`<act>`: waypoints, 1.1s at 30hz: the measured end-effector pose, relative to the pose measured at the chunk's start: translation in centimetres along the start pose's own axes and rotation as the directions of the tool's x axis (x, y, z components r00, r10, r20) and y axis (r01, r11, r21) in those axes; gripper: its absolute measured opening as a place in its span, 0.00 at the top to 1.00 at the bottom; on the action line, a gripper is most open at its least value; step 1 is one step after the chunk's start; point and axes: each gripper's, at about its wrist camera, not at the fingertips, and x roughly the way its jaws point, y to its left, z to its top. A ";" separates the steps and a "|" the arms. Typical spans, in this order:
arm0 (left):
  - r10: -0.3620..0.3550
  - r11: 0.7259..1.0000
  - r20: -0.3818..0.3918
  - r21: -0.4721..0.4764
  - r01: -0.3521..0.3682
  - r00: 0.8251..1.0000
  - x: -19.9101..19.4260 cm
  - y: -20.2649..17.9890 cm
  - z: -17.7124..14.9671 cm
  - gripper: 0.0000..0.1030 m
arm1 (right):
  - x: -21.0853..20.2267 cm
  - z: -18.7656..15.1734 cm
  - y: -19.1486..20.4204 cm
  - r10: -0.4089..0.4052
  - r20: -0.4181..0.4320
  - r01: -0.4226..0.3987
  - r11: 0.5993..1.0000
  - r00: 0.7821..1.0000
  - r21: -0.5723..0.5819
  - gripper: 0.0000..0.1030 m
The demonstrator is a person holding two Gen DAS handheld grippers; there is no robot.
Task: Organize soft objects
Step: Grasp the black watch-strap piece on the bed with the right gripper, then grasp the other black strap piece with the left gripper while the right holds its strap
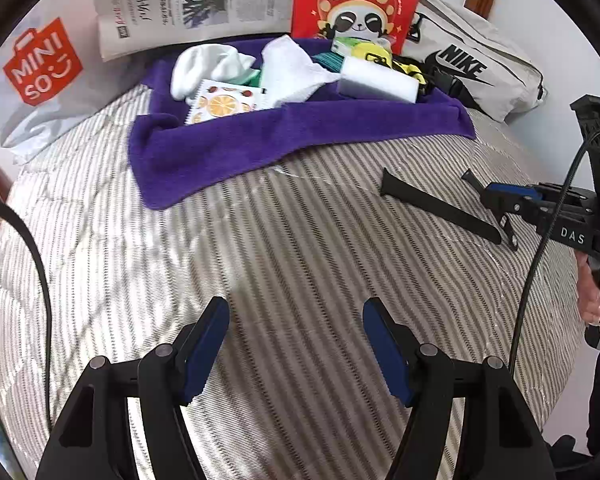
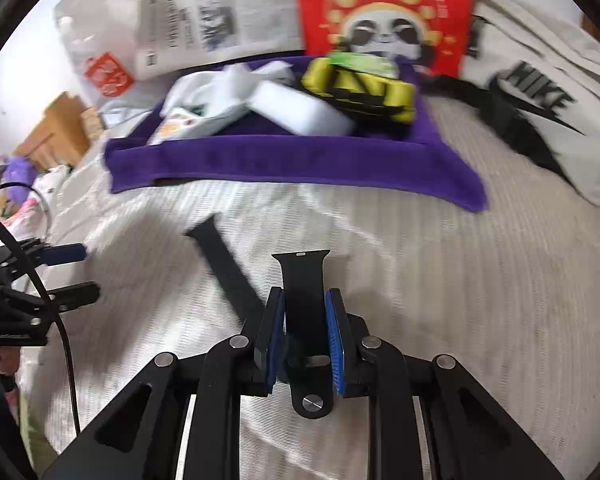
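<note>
My right gripper (image 2: 303, 300) is shut on a short black watch strap (image 2: 303, 280), which sticks out forward between the blue pads. A longer black watch strap (image 2: 226, 272) lies on the striped bed just left of it; it also shows in the left wrist view (image 1: 440, 210). My left gripper (image 1: 296, 320) is open and empty over the striped bedding, well short of the purple towel (image 1: 236, 140). The towel carries white socks (image 1: 204, 68), a white sponge block (image 1: 380, 80), an orange-print notebook (image 1: 228, 102) and a yellow-black item (image 1: 374, 56).
A red panda bag (image 1: 360, 0), a newspaper (image 1: 188, 4), a Miniso bag (image 1: 40, 68) and a white Nike bag (image 1: 472, 68) line the back edge of the bed by the wall. My right gripper (image 1: 490, 204) shows at the right in the left wrist view.
</note>
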 end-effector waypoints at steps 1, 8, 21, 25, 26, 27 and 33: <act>-0.003 1.000 -0.002 0.002 0.003 1.000 0.2 -0.2 0.1 0.34 | 0.2 -0.1 -0.4 0.004 -0.012 -0.004 1.000 1.000 0.013 0.80; -0.019 1.000 -0.014 0.017 0.020 1.000 1.1 -1.4 0.8 0.34 | 0.7 -0.9 -0.5 -0.022 -0.031 0.022 1.000 0.999 -0.008 0.78; -0.035 0.999 -0.028 0.003 0.035 0.999 1.5 -2.4 1.6 0.34 | 0.2 -1.6 -0.6 -0.041 -0.027 0.040 0.998 0.999 -0.039 0.80; -0.067 0.998 -0.037 -0.012 0.066 0.997 1.9 -4.1 2.6 0.34 | -1.1 -2.1 -2.1 -0.052 -0.009 0.052 0.999 0.999 0.001 0.80; -0.066 0.998 -0.040 -0.006 0.066 0.997 2.1 -4.6 2.9 0.34 | -1.3 -2.2 -2.6 -0.053 -0.010 0.053 0.999 0.999 0.007 0.80; -0.061 0.998 -0.041 0.001 0.061 0.997 2.4 -5.3 3.3 0.34 | -1.6 -2.3 -3.1 -0.060 -0.009 0.061 0.998 0.998 0.012 0.80; -0.047 0.999 -0.065 0.002 0.047 0.997 4.2 -9.0 4.9 0.34 | -3.6 -3.0 -6.3 -0.089 0.012 0.088 0.994 0.996 0.067 0.80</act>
